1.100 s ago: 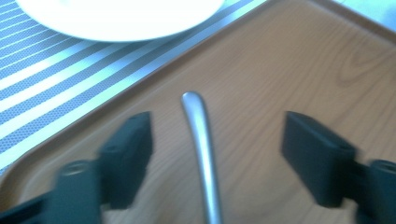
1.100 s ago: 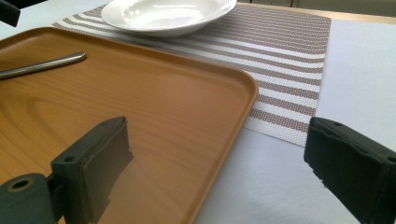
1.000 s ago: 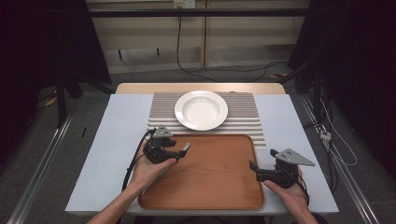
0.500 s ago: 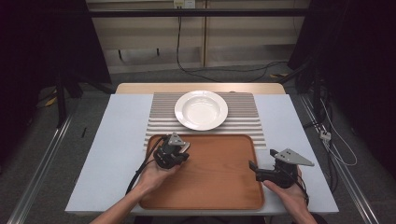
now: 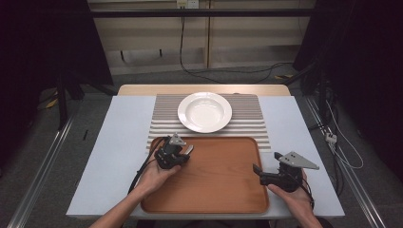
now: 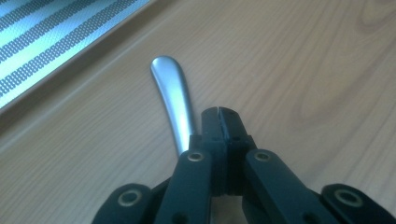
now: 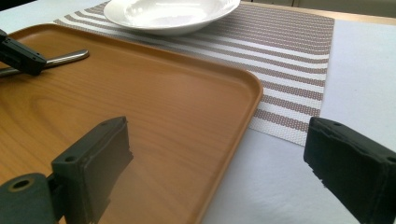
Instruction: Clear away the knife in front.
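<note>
left claw (image 5: pixel 184 153) pinches shut beside the metal handle (image 6: pixel 173 100) (right claw (image 7: pixel 224 172) gapes wide)

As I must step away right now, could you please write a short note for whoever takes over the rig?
Left tool: shut, low over the tray, far-left corner; a metal handle juts past its tips, grip unclear.
Right tool: open, empty, at the tray's right edge.
White plate: empty, on the striped mat beyond the tray.
To do: probably carry the utensil to the plate.
</note>
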Tool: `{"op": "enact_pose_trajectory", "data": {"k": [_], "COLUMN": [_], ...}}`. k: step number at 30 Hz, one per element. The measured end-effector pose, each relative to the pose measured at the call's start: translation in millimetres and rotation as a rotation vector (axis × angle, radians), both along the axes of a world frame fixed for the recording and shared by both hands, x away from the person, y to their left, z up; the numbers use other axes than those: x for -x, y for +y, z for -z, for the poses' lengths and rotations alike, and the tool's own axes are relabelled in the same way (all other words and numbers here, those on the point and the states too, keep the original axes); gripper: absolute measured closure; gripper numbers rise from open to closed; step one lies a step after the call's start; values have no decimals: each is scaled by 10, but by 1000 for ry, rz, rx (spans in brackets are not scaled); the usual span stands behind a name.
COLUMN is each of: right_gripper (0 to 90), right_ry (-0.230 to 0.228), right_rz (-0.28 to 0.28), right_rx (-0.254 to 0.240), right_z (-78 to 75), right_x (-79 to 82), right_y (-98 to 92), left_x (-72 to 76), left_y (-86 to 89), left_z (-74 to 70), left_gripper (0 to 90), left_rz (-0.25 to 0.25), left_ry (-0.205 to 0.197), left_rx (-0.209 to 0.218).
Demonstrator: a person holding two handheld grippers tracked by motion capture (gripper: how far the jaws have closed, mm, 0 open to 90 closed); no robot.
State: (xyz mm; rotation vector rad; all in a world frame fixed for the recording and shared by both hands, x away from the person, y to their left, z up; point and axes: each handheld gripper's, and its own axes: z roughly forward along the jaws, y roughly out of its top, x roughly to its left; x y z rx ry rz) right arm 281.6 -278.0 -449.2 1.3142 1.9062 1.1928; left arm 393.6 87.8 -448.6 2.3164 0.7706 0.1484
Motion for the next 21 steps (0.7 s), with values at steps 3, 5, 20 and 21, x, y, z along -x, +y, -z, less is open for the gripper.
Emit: {"op": "enact_pose_trajectory", "data": {"k": [3, 5, 20, 21], "right_gripper": [69, 69, 69, 69], "right_ry": [-1, -2, 3, 4], "right_rz": [-2, -1, -6, -5], "right_rx": [-2, -2, -1, -3], "right_z": [0, 0, 0, 0], "right_x": [-2, -1, -2, 0], "right_y": [-3, -5, 3, 4], "left_x": [-2, -12, -34, -33], "left_y": [9, 24, 110, 115], "left_z": [-1, -2, -29, -30], "left_gripper": [900, 900, 900, 900], "left_rz": [11, 16, -27, -31], "left_ry": [-22, -24, 2, 1], "left_rx": [-14, -16, -40, -41]}}
